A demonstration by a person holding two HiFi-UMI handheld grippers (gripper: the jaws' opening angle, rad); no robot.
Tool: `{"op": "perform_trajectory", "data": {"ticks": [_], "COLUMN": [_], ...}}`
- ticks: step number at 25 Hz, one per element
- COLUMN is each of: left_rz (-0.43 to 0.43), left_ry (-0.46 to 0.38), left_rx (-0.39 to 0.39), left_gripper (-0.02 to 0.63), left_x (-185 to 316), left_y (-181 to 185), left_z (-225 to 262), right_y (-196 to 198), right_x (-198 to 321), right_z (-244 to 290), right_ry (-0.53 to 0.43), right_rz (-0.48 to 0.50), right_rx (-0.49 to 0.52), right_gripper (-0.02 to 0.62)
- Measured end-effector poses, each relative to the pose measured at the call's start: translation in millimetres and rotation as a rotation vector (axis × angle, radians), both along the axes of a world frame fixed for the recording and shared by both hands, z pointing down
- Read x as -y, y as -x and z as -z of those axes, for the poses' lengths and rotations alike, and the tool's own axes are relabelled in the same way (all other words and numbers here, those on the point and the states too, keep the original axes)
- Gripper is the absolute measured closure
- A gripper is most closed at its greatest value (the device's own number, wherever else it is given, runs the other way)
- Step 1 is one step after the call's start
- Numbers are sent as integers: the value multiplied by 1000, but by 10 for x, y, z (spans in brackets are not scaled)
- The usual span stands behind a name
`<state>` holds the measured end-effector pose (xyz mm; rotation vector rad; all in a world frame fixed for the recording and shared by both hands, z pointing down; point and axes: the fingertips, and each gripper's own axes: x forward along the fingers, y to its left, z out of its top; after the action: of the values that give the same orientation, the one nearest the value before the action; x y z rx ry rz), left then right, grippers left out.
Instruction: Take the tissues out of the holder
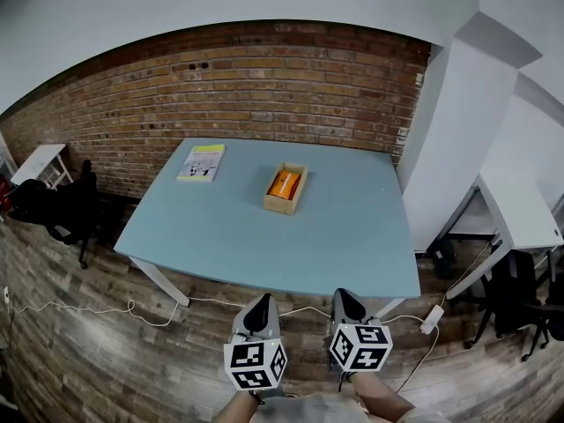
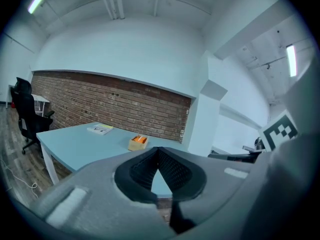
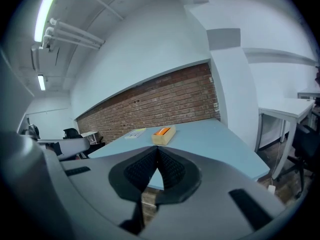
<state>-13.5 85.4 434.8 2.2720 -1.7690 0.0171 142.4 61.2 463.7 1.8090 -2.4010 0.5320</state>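
Observation:
A small wooden holder [image 1: 286,189] stands near the middle of the light blue table [image 1: 352,254], with an orange tissue pack [image 1: 284,182] lying in it. Both grippers hang in front of the table's near edge, well short of the holder. My left gripper [image 1: 261,301] is shut, its tips meeting with nothing between them. My right gripper [image 1: 345,294] is shut and empty too. In the left gripper view the holder [image 2: 138,142] is far ahead beyond the gripper [image 2: 159,152]. The right gripper view shows the holder [image 3: 163,134] ahead above the gripper [image 3: 157,151].
A yellow-and-white booklet [image 1: 202,162] lies at the table's far left corner. A brick wall [image 1: 264,86] runs behind the table. A white pillar [image 1: 449,148] and a white desk [image 1: 520,214] stand to the right, black chairs [image 1: 62,210] to the left. Cables [image 1: 106,311] trail across the wooden floor.

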Motion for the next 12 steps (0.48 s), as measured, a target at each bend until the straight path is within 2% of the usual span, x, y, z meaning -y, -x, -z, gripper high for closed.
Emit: {"op": "perform_trajectory", "data": {"ticks": [12], "left_rz": [-38], "left_ry": [8], "left_rx": [37], "left_gripper": [601], "left_x": [967], "left_y": [248], "left_z": [59], "right_y": [257], "right_x": [970], "right_z": [74], "right_ry": [-7], "right_rz": [-31], "right_rx": [37], "right_gripper": [591]}}
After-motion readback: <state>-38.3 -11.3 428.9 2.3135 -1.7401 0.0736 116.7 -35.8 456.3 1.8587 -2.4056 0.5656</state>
